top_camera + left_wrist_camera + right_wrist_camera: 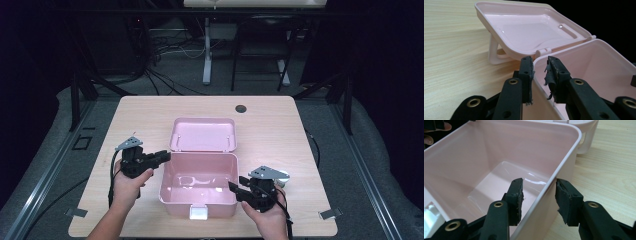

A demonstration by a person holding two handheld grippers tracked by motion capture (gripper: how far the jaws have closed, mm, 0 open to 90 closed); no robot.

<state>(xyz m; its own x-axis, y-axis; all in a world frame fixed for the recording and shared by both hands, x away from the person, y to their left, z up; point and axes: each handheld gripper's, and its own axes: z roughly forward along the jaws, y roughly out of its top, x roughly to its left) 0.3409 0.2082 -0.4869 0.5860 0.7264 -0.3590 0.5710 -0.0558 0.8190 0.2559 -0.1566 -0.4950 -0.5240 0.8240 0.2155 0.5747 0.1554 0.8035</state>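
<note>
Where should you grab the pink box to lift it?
Best guess: grip the pink box by its thin side walls near the top rim, one gripper from each side. The lid hangs open behind, leaving the rim exposed, and each wall fits between open jaws.

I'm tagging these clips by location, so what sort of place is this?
Probably a lab or recording workspace: a lone wooden table holding just a pink box, loose cables across the floor behind, and dark metal framing around it.

A light wood-grain table (280,130) with a round dark grommet (241,108) is set on grey carpet (370,150). Behind it, tangled black cables (160,75), a white desk leg (207,50) and dark frame legs (260,55) are seen; surroundings are unlit
</note>
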